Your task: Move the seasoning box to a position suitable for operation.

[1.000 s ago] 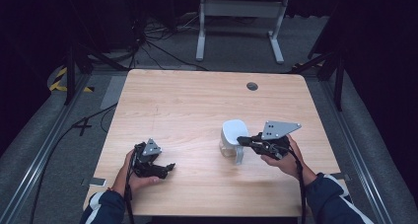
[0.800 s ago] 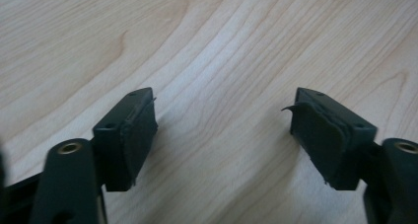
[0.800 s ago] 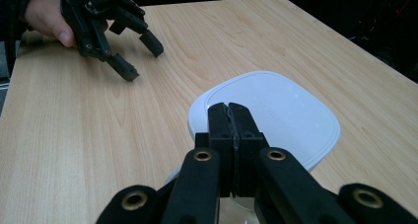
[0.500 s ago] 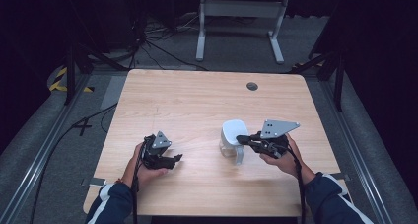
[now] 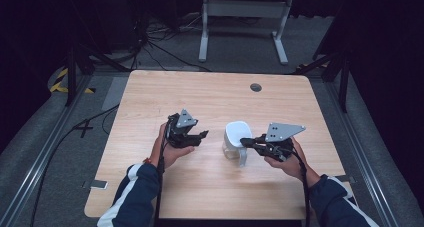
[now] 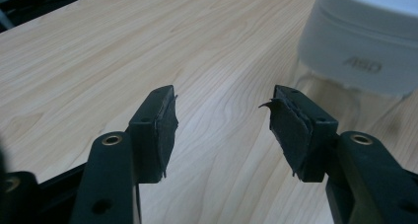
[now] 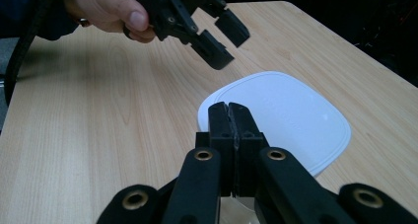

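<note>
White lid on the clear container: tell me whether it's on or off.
On. The white lid sits flat atop the clear container, with no gap visible at its rim.

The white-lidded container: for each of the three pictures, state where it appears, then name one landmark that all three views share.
High view: the white-lidded container stands right of centre, at the right gripper tips.
Left gripper view: top right corner, beyond the open jaws.
Right gripper view: centre right, behind the closed jaws.
Shared landmark: the wooden table.
</note>
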Available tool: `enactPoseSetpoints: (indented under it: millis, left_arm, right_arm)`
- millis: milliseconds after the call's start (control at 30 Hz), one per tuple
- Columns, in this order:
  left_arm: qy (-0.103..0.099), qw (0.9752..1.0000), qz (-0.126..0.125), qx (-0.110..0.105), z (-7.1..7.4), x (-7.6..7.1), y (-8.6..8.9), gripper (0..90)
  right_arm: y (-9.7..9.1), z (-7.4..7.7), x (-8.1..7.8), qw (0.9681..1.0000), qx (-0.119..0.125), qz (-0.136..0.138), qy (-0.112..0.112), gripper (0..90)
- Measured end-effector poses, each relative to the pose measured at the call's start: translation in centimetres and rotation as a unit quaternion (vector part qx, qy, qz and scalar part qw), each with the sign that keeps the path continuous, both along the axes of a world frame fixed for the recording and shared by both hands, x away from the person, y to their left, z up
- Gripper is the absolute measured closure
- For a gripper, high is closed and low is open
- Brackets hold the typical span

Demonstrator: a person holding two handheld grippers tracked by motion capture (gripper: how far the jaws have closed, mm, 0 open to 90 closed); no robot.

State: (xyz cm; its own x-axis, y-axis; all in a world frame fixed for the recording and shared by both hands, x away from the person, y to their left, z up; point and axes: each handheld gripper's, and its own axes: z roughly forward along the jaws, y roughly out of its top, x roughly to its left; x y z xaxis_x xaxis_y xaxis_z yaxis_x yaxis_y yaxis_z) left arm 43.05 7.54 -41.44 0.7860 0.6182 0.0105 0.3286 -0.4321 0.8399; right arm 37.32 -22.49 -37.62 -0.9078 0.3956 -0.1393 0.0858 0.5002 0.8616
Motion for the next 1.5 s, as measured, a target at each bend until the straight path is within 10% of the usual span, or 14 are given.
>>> enactPoseSetpoints:
  millis: [467, 1500]
  left_arm:
    - [-0.010, 0.9993, -0.034, 0.008, 0.7, 0.9, -3.5, 80.6]
    - [-0.043, 0.9970, -0.058, 0.027, 1.3, 0.3, -5.5, 89.4]
  right_arm:
    - [-0.1, 0.0, -0.2, 1.0000, -0.006, 0.000, -0.005, 90.0]
    - [-0.2, -0.2, -0.6, 1.0000, -0.003, 0.005, -0.007, 90.0]
